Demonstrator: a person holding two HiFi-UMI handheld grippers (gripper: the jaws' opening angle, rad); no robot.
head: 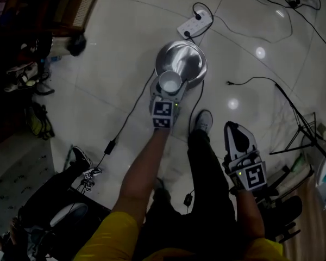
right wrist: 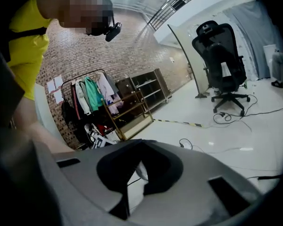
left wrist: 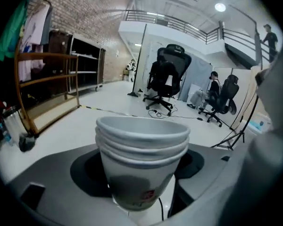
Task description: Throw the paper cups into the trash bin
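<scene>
A stack of three nested white paper cups [head: 169, 82] [left wrist: 140, 149] is held upright in my left gripper [head: 168, 91] [left wrist: 141, 182], which is shut on it. In the head view the cups hang right over the near rim of the round shiny metal trash bin [head: 194, 54], which stands on the pale floor. My right gripper [head: 237, 130] [right wrist: 134, 173] is lower right, beside the person's dark trouser leg, away from the bin. Its dark pads meet and nothing is between them.
A white power strip [head: 195, 23] lies just beyond the bin, with cables [head: 125, 118] trailing across the floor. A black tripod stand [head: 304, 129] is at the right. The person's shoe [head: 202, 120] rests near the bin. Office chairs [left wrist: 169, 76] and a clothes rack [right wrist: 92, 102] stand farther off.
</scene>
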